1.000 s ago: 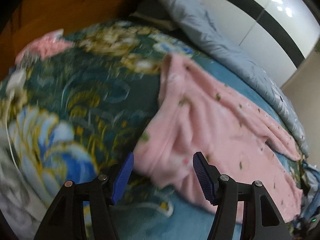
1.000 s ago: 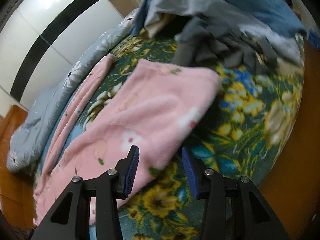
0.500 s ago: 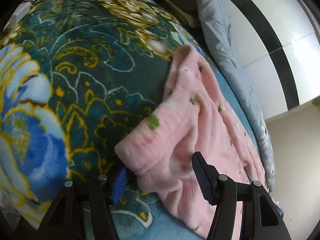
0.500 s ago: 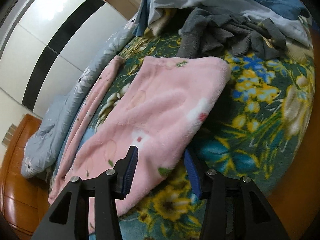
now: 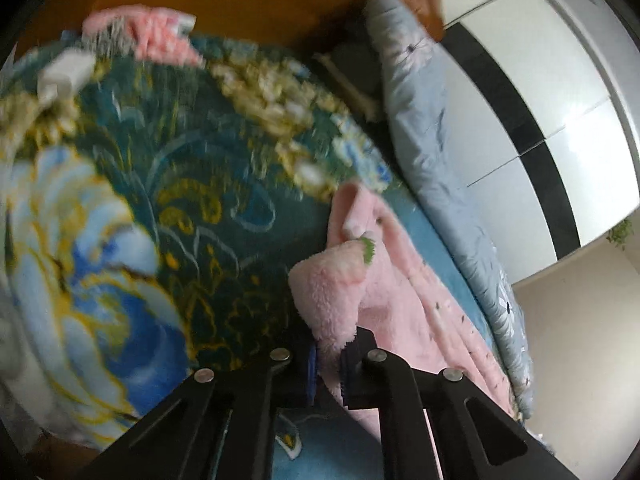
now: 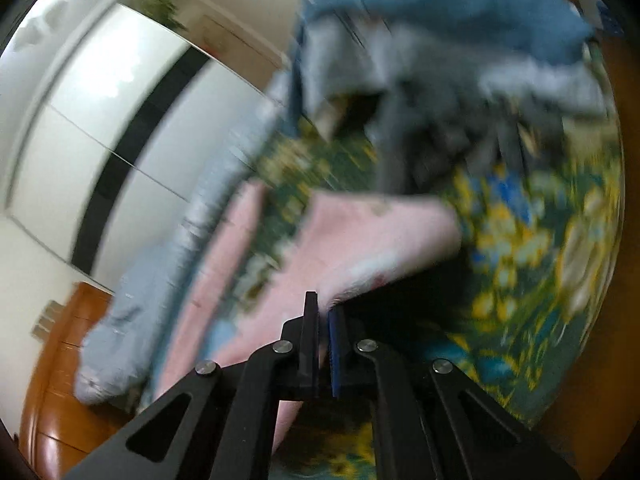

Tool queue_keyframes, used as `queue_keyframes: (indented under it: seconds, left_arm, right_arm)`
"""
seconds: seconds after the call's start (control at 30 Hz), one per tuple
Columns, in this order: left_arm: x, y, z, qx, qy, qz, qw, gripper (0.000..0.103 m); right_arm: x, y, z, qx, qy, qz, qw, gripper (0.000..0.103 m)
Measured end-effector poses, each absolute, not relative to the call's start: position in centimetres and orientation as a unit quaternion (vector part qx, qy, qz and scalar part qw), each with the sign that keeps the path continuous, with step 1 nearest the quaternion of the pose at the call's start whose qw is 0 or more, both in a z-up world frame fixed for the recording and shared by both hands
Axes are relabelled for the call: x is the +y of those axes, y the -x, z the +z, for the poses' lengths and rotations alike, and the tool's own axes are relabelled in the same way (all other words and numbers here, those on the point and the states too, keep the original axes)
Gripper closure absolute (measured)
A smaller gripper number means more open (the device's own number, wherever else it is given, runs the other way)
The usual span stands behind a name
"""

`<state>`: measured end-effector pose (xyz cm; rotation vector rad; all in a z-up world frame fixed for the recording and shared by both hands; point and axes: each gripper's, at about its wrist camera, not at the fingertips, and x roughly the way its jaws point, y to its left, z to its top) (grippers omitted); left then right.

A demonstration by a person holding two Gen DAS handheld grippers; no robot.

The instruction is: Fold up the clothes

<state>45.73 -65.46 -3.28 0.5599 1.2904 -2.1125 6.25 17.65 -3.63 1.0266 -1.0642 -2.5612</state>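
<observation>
A pink fleece garment [image 5: 400, 304] lies on the floral bed blanket [image 5: 168, 216]. My left gripper [image 5: 328, 364] is shut on one corner of it and lifts that corner off the blanket. In the right wrist view the same pink garment [image 6: 360, 240] stretches away, blurred by motion. My right gripper [image 6: 324, 344] is shut on its near edge, which is raised above the blanket [image 6: 532, 264].
A grey-blue quilt [image 5: 432, 152] runs along the far side by the white wardrobe [image 5: 552, 92]. A heap of grey and blue clothes [image 6: 440, 60] lies beyond the garment. Another pink item [image 5: 156, 36] lies near the wooden headboard [image 5: 256, 4].
Both grippers have closed on the pink garment's corners and lifted them. Both views have swung upward and are now blurred.
</observation>
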Motion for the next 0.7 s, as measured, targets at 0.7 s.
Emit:
queue_keyframes:
  seconds: [0.7]
  left_arm:
    - [-65.9, -46.5, -7.4, 0.521, -0.26, -0.76, 0.29, 0.092]
  right_arm:
    - [18.3, -6.1, -8.5, -0.364, -0.415, -0.831, 0.073, 0.096]
